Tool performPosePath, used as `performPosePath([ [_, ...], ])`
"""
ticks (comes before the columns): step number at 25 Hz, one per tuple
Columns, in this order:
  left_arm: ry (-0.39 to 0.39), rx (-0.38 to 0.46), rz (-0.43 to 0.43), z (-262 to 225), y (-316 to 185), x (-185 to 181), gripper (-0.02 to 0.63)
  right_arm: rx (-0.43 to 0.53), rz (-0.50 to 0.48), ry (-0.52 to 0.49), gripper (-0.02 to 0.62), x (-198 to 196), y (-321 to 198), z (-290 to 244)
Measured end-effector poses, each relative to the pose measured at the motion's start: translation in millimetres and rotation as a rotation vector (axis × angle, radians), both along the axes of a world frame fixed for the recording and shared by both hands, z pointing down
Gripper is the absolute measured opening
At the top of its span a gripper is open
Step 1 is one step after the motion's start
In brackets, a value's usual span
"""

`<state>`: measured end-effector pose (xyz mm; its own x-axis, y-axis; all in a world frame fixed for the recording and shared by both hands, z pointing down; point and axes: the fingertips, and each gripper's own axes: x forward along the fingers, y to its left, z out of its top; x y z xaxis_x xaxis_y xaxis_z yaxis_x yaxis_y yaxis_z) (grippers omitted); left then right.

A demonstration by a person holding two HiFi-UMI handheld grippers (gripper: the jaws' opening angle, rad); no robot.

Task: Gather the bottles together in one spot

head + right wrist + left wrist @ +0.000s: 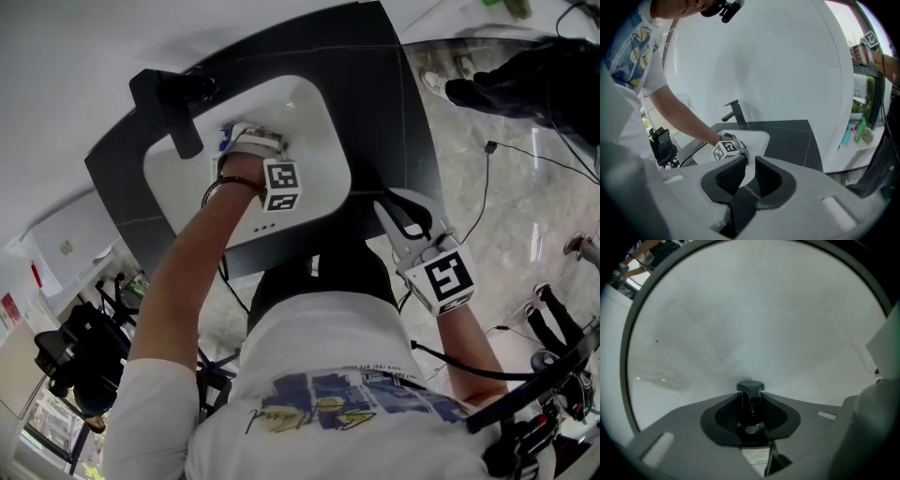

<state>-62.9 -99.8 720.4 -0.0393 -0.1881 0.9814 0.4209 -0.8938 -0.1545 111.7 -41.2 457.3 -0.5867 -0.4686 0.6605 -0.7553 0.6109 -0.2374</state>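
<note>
a black faucet [173, 108] stands at the left rim of the white sink [314, 112], which is set in the dark tabletop [394, 112]. the left claw [750, 398] points down into the basin, clamped on a dark, labelled bottle [751, 416]. the right claw [750, 161] hangs over the tabletop's near edge, jaws apart, nothing between them.

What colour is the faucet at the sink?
Matte black; the faucet shows best in the head view.

sink [314, 117]: glossy white; counter [375, 89]: matt black; bottle [751, 422]: glossy dark
</note>
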Motion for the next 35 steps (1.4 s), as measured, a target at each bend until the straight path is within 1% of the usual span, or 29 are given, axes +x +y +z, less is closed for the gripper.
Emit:
performPosePath([
  [2, 0.036, 0.015, -0.014, -7.3, -3.5, 3.7, 0.103, 0.006, -0.003, -0.008, 0.064, -1.5, -0.9, -1.0],
  [8, 0.141, 0.046, -0.067, -29.1, -8.3, 13.8, 0.099, 0.071, 0.001, -0.055, 0.064, -8.3, -5.9, -7.7],
  [10, 0.183, 0.053, -0.102, -35.9, -7.4, 16.0, 0.098, 0.080, -0.009, -0.058, 0.064, -10.9, -5.4, -10.9],
  [18, 0.347, 0.098, -0.289, -65.6, -18.0, 16.3, 0.098, 0.092, -0.026, -0.063, 0.064, -12.5, -2.9, -11.9],
  [23, 0.487, 0.066, -0.427, -88.0, -17.3, 26.5, 0.098, 0.101, -0.047, -0.067, 0.064, -16.3, -2.3, -16.5],
  [27, 0.585, 0.059, -0.521, -112.4, -16.6, 37.1, 0.098, 0.104, -0.055, -0.080, 0.064, -17.6, 0.8, -14.4],
  [35, 0.801, 0.047, -0.765, -178.1, -34.3, 54.3, 0.098, 0.146, -0.083, -0.104, 0.064, -26.7, -5.6, -25.7],
])
